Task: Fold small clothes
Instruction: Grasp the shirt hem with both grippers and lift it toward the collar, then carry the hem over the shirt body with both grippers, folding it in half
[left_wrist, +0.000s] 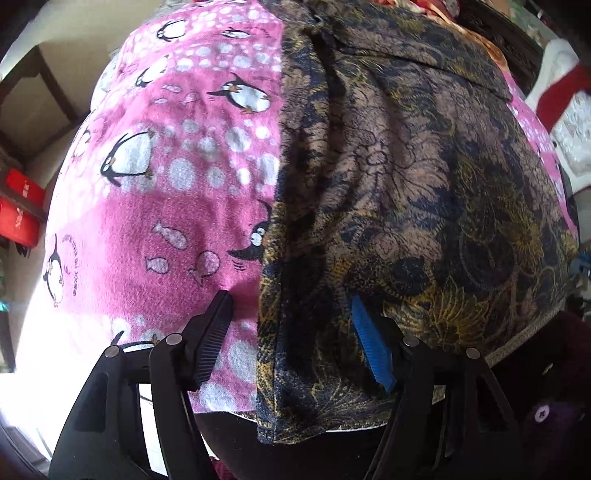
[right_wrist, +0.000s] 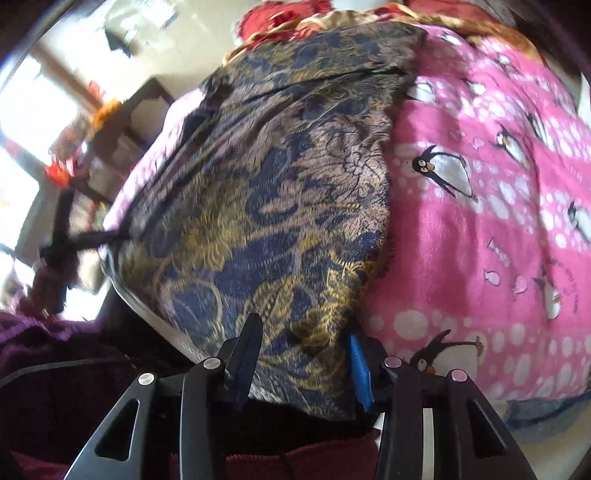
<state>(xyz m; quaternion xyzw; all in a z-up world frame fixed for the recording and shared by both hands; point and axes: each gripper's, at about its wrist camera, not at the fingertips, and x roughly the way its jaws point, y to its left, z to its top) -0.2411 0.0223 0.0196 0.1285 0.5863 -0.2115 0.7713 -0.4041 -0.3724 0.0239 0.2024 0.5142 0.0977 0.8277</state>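
- Between our left gripper's (left_wrist: 291, 301) two fingers lies the near left edge of the patterned garment (left_wrist: 388, 177); the jaws stand apart, the black finger (left_wrist: 212, 332) resting on the pink penguin blanket (left_wrist: 166, 192) just outside the hem, the blue pad (left_wrist: 369, 343) over the dark print. Nothing is pinched yet, as far as we can see.
- We judge that this straddle is there so a closing pinch would catch the edge alone and leave the blanket underneath.
- At our right gripper (right_wrist: 303, 332) the jaws are narrower and sit astride the garment's near right corner, cloth between the black finger (right_wrist: 245, 350) and the blue pad (right_wrist: 360, 369). Whether the pads already press on it we cannot tell; the picture is blurred.
- Ahead of both grippers the garment runs away from us, lying flat, with soft creases near its far end, spread over the blanket, which serves as the folding surface.
- Beyond the far end a red and gold cloth (right_wrist: 295, 22) is bunched up, well clear.
- With both near corners covered, we think the next move is to lift the near hem and carry it toward the far end; a slack grip on either side would skew the fold.
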